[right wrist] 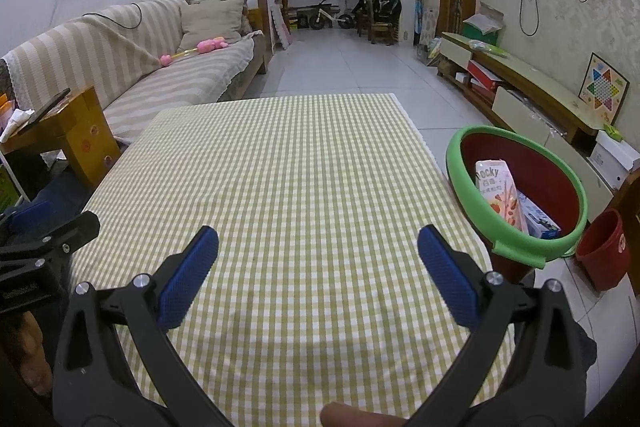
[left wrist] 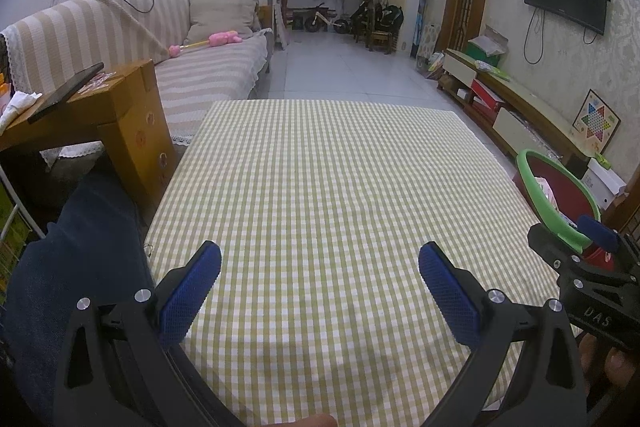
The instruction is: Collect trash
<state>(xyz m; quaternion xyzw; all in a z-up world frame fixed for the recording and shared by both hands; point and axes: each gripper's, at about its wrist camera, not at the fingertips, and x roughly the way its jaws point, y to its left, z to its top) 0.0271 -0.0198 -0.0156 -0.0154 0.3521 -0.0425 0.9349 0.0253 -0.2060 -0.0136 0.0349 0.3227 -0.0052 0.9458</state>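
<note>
Both grippers spread wide, nothing held: left gripper (left wrist: 320,269), right gripper (right wrist: 318,253) over green-checked tablecloth (right wrist: 280,167). Pink snack box (right wrist: 500,195) sits inside green-rimmed red bin (right wrist: 516,251), right of table.

Left hand-held gripper (left wrist: 320,291) hovers over the checked-cloth surface (left wrist: 320,187), jaws spread wide, nothing between them. Right of the surface, a green-rimmed bin (left wrist: 560,195) with the right hand-held gripper (left wrist: 592,251) just in front. Striped sofa (left wrist: 160,39) left of the surface.

Black grippers (left wrist: 320,277); blue textured pads (left wrist: 190,293)
</note>
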